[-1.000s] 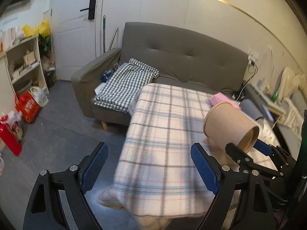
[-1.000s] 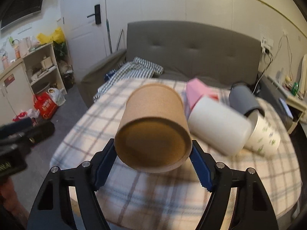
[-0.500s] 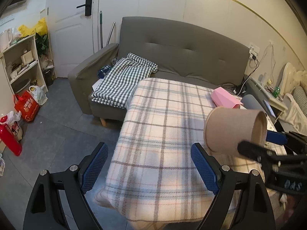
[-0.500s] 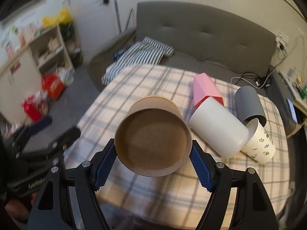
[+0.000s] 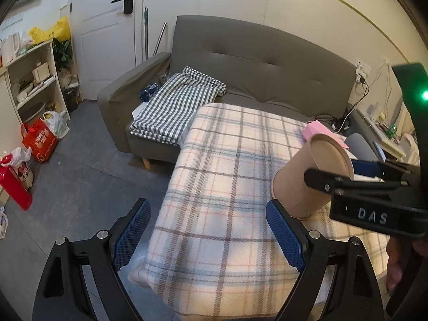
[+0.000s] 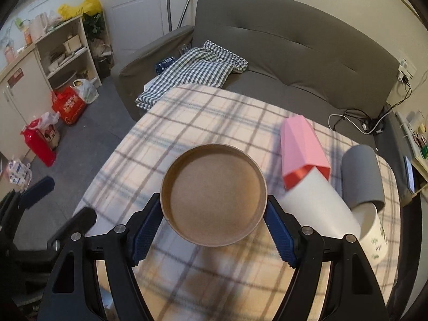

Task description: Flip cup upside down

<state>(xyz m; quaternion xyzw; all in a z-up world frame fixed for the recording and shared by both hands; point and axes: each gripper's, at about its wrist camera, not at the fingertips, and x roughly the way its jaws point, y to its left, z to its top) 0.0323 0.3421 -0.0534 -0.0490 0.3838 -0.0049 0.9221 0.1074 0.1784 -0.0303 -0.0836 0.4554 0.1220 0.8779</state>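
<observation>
From my left wrist camera I see the brown cup (image 5: 302,179) side-on, its mouth down against the plaid-covered table (image 5: 227,182), slightly tilted, its base toward the right claw (image 5: 355,172). That view alone shows the rim meeting the cloth. The right wrist camera gives me only the cup's round recessed base (image 6: 214,196), and also a pink box (image 6: 302,144), a white cup (image 6: 318,203) and a grey cup (image 6: 361,174) lying beyond. My right claw's blue pads clamp the brown cup on both sides. My left claw (image 5: 208,236) hangs wide apart, empty, left of the cup.
</observation>
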